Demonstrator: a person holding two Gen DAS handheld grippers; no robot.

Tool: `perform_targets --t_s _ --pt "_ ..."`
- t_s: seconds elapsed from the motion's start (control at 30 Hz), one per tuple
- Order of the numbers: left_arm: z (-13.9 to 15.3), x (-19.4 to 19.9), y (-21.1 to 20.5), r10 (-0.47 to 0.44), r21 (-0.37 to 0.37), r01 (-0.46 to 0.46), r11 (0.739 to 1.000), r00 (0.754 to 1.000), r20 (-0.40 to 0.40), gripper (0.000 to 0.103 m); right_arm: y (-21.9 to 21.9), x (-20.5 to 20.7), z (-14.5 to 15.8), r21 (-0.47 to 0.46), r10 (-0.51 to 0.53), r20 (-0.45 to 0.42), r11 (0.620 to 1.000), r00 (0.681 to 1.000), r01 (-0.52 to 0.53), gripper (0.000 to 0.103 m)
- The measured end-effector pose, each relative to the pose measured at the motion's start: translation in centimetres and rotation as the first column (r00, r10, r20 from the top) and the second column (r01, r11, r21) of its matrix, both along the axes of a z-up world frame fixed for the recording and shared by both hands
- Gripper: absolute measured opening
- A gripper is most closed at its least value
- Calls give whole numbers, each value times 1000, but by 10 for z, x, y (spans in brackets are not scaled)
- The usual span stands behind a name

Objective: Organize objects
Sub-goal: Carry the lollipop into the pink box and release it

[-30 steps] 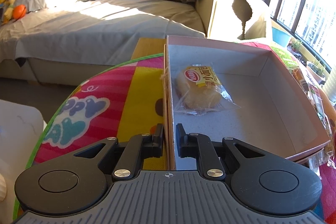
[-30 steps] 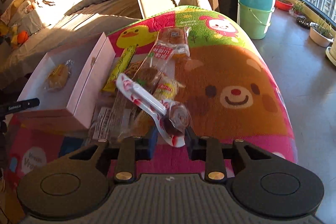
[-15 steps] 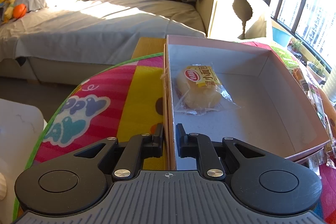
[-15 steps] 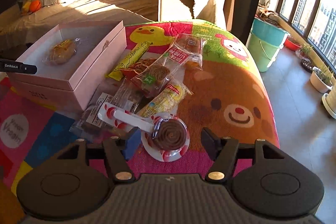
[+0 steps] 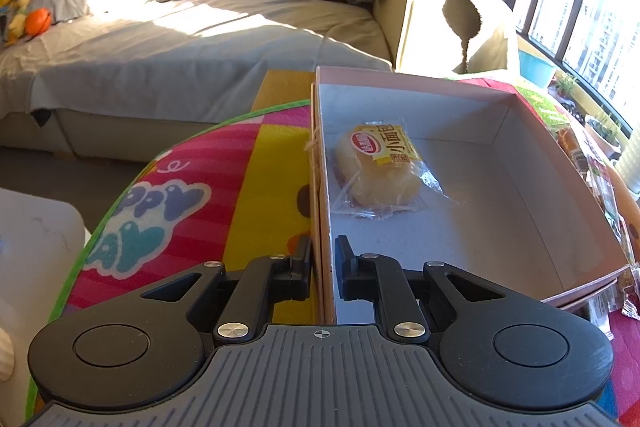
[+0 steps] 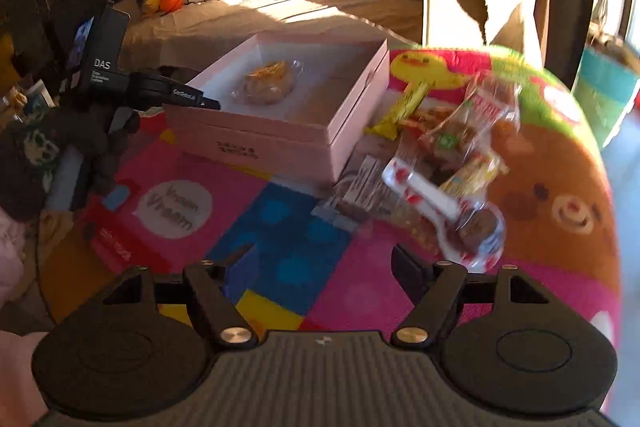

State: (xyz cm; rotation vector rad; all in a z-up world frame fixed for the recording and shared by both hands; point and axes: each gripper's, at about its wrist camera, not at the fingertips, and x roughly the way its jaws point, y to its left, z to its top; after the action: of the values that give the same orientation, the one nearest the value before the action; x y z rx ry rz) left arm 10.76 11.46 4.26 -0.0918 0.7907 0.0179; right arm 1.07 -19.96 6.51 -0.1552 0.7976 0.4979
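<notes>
I take the pink box (image 6: pixel 280 131) as my landmark; it sits open on the colourful play mat (image 6: pixel 256 227). My left gripper (image 5: pixel 323 269) is clamped on the box's near-left wall, one finger outside and one inside, the jaws drawn close together on the cardboard. Inside the box, toward its left wall, lies one wrapped bun with a yellow label (image 5: pixel 380 167); the rest of the box floor shows bare. My right gripper (image 6: pixel 320 263) hangs over the mat in front of the box with its jaws wide apart and nothing between them; they have just been opening. The spoon-shaped wrapped candy (image 6: pixel 452 215) lies on the mat to the right of the box, just past my right finger and clear of it. Behind the candy, just beside the box's right wall, is a loose heap of snack packets (image 6: pixel 460 131), a yellow bar (image 6: pixel 404 107) among them. This view is blurred, so I cannot read their labels.
</notes>
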Motion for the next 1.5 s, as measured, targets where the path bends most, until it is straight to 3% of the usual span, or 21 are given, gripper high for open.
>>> perform_targets --t_s 0.07,0.13,0.2,0.33,0.4,0.47,0.53,0.6,0.7,0.77,0.83,0.9,0.93,0.97,1.1,1.27,1.5 --pt "1 -1 0 1 -2 -1 1000 1000 3 14 -7 16 1 -52 -40 36 998 999 42 75" --pt "2 -3 1 5 -10 -4 1000 1000 11 14 -24 42 -5 -48 -121 32 991 992 122 75" --pt "3 -3 2 9 -15 -9 1000 1000 17 14 -47 69 -14 21 -208 -17 978 978 208 75" --pt "4 -3 0 8 -6 -8 1000 1000 16 14 -80 95 -36 207 -294 -204 919 934 334 76" --pt "4 -3 1 4 -6 -4 1000 1000 16 14 -76 83 -39 255 -246 -265 915 932 314 78" --pt "4 -2 2 6 -12 -6 1000 1000 14 13 -59 61 -38 260 -162 -284 936 945 239 78" --pt "3 -1 1 8 -10 -8 1000 1000 14 14 -36 34 -30 244 -65 -269 961 961 133 78" --pt "2 0 -1 8 0 -8 1000 1000 16 14 -16 14 -21 162 -24 -202 985 979 57 78" --pt "1 -1 -1 7 5 -7 1000 1000 19 14 14 1 -16 -56 -51 -17 997 999 50 83" --pt "1 -2 0 5 2 -5 1000 1000 19 13 23 8 -21 -121 -61 26 991 998 64 83" --pt "2 -3 1 9 -2 -9 1000 1000 21 13 28 22 -29 -110 -65 -4 992 998 64 83" --pt "5 -6 1 13 4 -13 1000 999 33 13 33 31 -38 -102 -68 -44 993 997 63 72" --pt "6 -6 1 10 6 -10 1000 999 37 13 35 33 -41 -112 -68 -65 992 996 60 59" --pt "7 -6 1 5 9 -6 1000 999 40 12 36 32 -42 -119 -70 -63 991 996 62 56" --pt "6 -5 -4 -10 48 8 999 999 43 11 32 17 -34 -143 -78 -104 988 992 62 54" --pt "5 -5 -3 -8 46 5 999 999 50 11 29 -14 -10 -120 -54 -154 992 987 36 54" --pt "5 -4 0 -8 20 8 1000 999 47 11 49 -10 72 -25 7 23 1000 1000 -6 54"
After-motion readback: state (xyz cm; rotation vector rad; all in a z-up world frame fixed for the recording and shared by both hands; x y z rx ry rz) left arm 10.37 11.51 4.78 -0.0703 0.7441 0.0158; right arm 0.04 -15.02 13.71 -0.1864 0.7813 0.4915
